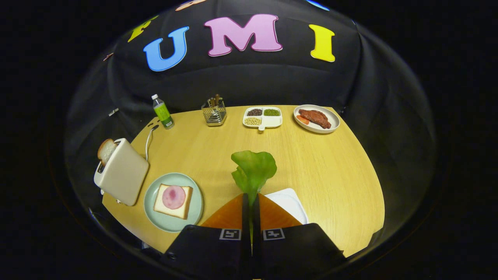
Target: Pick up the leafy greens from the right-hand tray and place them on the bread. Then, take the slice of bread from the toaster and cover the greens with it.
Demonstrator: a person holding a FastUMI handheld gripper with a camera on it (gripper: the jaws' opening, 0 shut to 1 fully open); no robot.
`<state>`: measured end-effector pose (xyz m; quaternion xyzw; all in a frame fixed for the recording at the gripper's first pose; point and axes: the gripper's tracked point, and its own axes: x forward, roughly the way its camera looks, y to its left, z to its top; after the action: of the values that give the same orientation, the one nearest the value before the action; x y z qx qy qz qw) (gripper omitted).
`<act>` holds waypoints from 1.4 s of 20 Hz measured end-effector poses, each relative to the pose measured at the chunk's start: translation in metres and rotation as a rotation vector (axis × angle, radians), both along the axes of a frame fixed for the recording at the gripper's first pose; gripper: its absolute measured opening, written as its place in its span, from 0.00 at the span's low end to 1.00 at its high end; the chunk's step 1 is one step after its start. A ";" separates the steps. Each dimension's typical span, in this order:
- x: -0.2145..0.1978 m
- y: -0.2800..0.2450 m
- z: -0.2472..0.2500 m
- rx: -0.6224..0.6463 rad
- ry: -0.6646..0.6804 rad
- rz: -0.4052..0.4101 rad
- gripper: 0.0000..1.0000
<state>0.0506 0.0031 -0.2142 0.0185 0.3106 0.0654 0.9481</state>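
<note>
The tongs, two orange wedge-shaped fingers on black mounts, are pressed together on the stem of a bright green leafy lettuce piece, which stands upright from their tips and fans out above the round light-wood tabletop. Just beside the right finger, partly hidden under it, lies a flat white square tray. To the left of the fingers sits a pale green round plate carrying a square slice of white bread topped with a round pink slice of ham (the leaf hangs well apart from it). Further left stands a cream boxy toaster with a browned slice of bread poking out of its slot and a white cord trailing behind. Along the far edge of the tabletop stand a small clear bottle with a green label, a wire mesh holder with utensils, a white divided dish of beans and grains, and a white oval plate with a brown steak.
</note>
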 end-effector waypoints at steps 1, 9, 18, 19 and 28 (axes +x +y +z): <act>-0.001 0.011 0.004 0.003 -0.006 0.012 0.06; -0.012 0.099 0.003 0.002 0.005 0.154 0.06; -0.017 0.177 -0.025 -0.038 0.087 0.309 0.06; -0.016 0.183 -0.029 -0.049 0.092 0.319 0.06; -0.007 0.205 -0.065 -0.128 0.141 0.355 0.11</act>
<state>0.0432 0.2085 -0.2796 -0.0922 0.3782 0.2102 0.8968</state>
